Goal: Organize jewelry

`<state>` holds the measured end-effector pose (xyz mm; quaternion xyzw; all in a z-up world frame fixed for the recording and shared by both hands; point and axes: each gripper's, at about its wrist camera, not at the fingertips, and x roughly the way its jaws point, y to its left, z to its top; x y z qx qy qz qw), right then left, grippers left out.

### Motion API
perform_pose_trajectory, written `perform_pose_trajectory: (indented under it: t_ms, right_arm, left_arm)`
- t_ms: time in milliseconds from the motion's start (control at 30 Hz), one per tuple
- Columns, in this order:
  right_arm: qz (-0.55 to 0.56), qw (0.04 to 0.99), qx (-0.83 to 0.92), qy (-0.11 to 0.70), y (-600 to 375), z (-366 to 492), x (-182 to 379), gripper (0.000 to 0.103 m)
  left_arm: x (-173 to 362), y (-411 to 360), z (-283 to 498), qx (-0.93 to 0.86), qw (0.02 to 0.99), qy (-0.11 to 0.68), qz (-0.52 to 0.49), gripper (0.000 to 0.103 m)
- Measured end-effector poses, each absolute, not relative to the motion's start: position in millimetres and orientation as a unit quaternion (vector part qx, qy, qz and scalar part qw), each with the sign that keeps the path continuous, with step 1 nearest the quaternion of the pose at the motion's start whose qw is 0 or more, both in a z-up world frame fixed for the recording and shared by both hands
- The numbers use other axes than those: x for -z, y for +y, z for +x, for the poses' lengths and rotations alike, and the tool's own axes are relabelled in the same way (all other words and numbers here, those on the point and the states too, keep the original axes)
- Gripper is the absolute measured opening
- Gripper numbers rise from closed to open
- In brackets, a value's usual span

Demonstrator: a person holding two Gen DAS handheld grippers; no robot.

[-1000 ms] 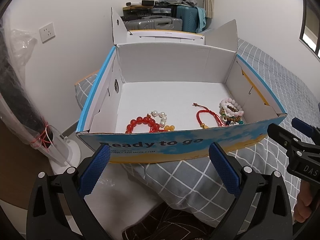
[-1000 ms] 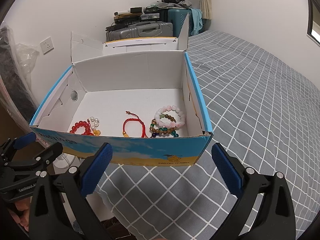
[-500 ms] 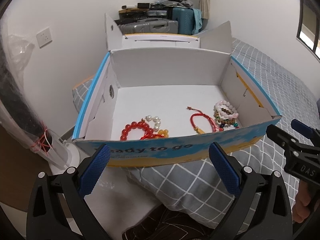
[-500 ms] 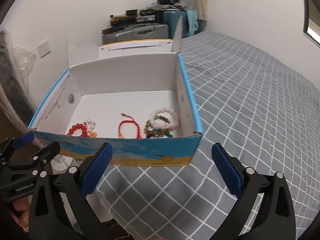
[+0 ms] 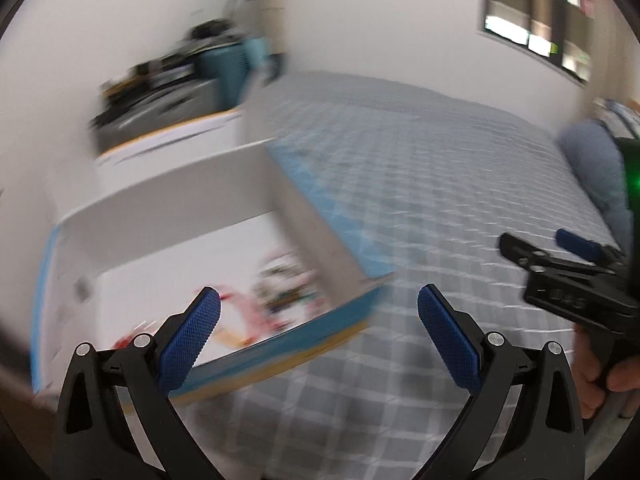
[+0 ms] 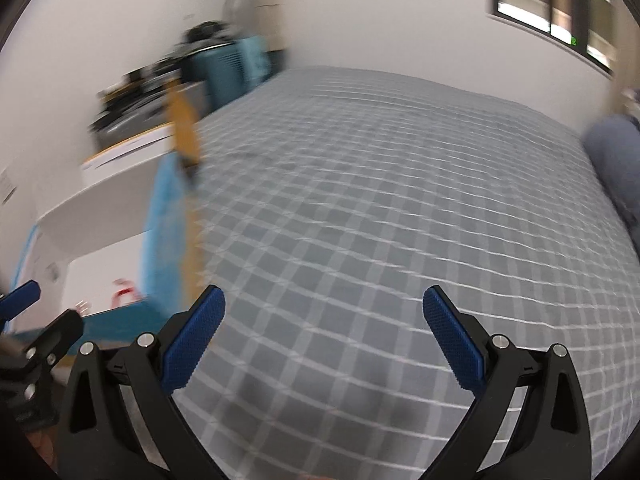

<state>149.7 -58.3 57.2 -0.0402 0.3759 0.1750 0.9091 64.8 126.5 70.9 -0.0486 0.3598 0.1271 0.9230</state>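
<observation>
Sitting low and left in the left wrist view, the open cardboard box (image 5: 176,216) is lying just beyond the left gripper (image 5: 319,308), whose blue-padded fingers (image 5: 188,336) are spread wide with nothing between them. Smeared red and pale beads of the jewelry (image 5: 276,296) are showing on the box's white floor near its right wall, behind the left pad; motion blur is hiding which piece is which. The right gripper (image 6: 322,308) is likewise standing wide and empty, pointing over bare bedding, with the box well off to its left and only a red scrap of jewelry showing inside. The box is resting at the near left corner of a bed under a grey checked cover (image 6: 380,208). White walls are enclosing the room, a dark-framed window (image 6: 560,12) sitting high at right. Stacked suitcases (image 6: 152,96) are standing behind the box, and a bluish pillow (image 6: 612,148) is lying at the bed's far right. A hand (image 5: 612,376) is gripping the right tool's handle at the left view's edge.
</observation>
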Motion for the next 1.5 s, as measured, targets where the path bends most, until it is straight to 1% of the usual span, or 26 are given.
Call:
perform_pose_trajectory:
  t_ms: [200,300,433,533,600,733,933,1033,1100,1500]
  right_arm:
    - [-0.006,0.916,-0.081,0.393,-138,192,-43,0.095]
    - [0.01,0.916,-0.031,0.4,-175,217,-32,0.095]
    - [0.027,0.912,0.036,0.407,-218,252,-10,0.095]
    - [0.038,0.908,0.067,0.413,-239,276,8,0.095]
    - [0.047,0.905,0.065,0.418,-242,287,18,0.095]
    - [0.045,0.903,0.057,0.423,-241,305,38,0.095]
    - [0.03,0.906,0.039,0.421,-222,313,64,0.095]
    - [0.02,0.892,0.033,0.451,-216,326,90,0.096]
    - [0.022,0.895,0.035,0.445,-216,325,91,0.096]
    - [0.021,0.9,0.037,0.435,-213,317,92,0.096]
  left_arm:
    - [-73,60,129,-0.028,0.933,0.358,-0.031,0.097]
    - [-63,27,165,0.004,0.934,0.357,-0.012,0.097]
    - [-31,-7,220,0.025,0.935,0.353,0.012,0.097]
    - [2,-20,265,0.044,0.921,0.386,-0.009,0.097]
    - [24,-27,292,0.054,0.911,0.408,-0.012,0.097]
    - [56,-34,324,0.042,0.908,0.417,0.004,0.097]
    - [94,-26,349,0.038,0.897,0.441,-0.019,0.097]
    - [98,-34,348,0.024,0.9,0.434,0.006,0.097]
    - [102,-40,348,0.013,0.901,0.432,0.028,0.098]
    - [101,-40,348,0.015,0.905,0.424,0.023,0.098]
